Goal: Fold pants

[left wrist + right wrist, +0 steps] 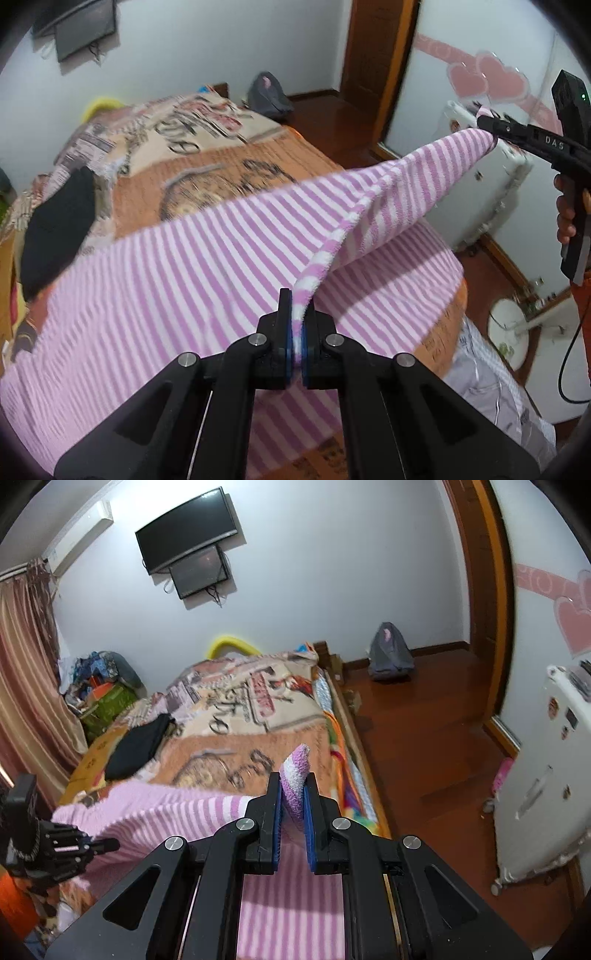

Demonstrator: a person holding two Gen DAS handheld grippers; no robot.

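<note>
Clearly both grippers hold the pink-and-white striped fleece pants (192, 258), which lie spread across the near end of the bed (207, 173) with one edge lifted off it. The left gripper (297, 317) has its blue-padded fingers clamped on the striped hem near the bed's near edge. The right gripper (293, 797) has its fingers pinched on a bunched corner of the same fabric, raised above the bed's right edge, so the cloth stretches taut between the two. A black garment (136, 746) lies on the patterned orange blanket (221, 753) toward the far left side.
</note>
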